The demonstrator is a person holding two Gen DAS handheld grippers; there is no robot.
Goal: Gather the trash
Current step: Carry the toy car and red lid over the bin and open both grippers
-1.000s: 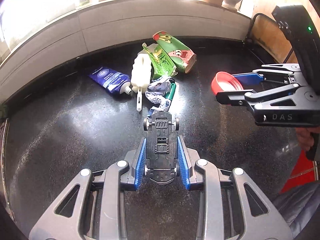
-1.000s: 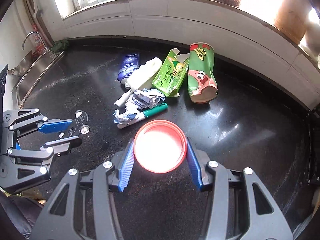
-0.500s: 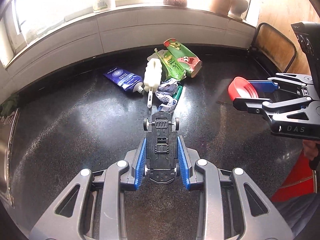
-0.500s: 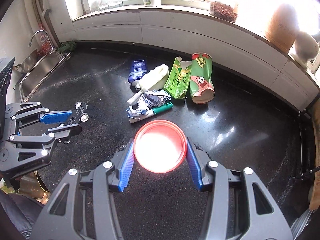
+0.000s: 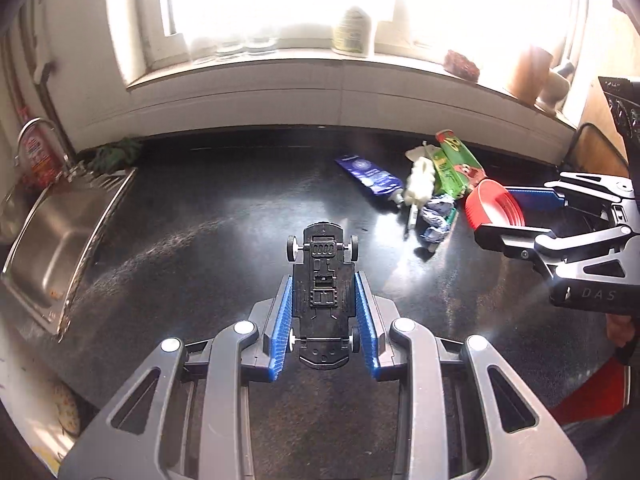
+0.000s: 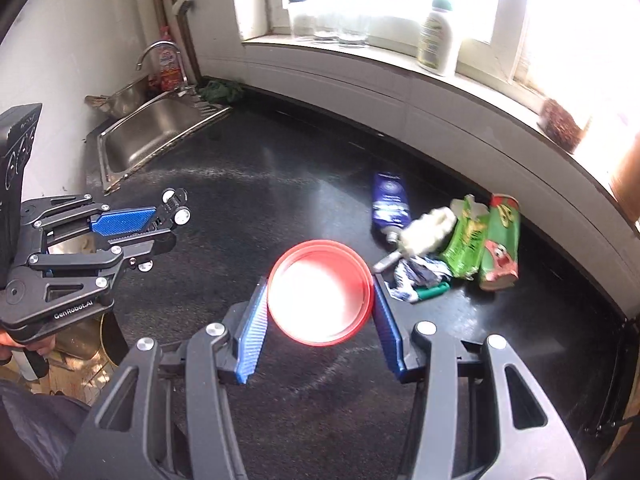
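My left gripper (image 5: 323, 280) is shut on a black toy car chassis (image 5: 322, 292), held above the black countertop (image 5: 200, 248). My right gripper (image 6: 320, 288) is shut on a red round lid (image 6: 320, 297); it shows at the right of the left wrist view (image 5: 516, 216). A pile of trash lies at the back right: a blue tube (image 6: 389, 204), a white crumpled bottle (image 6: 428, 229), a green carton (image 6: 466, 236), a green cartoon-printed cup (image 6: 500, 240), crumpled foil wrapper (image 6: 420, 272) and a green-capped marker (image 6: 430, 291).
A steel sink (image 6: 154, 132) with a tap (image 6: 154, 50) sits at the counter's left end, a dark green cloth (image 6: 222, 90) behind it. A white bottle (image 6: 438, 40) and a brown scourer (image 6: 560, 126) stand on the window sill. A low white wall backs the counter.
Both grippers have pulled back and swung left away from the trash pile, still holding the chassis and the lid. The sink has come into view.
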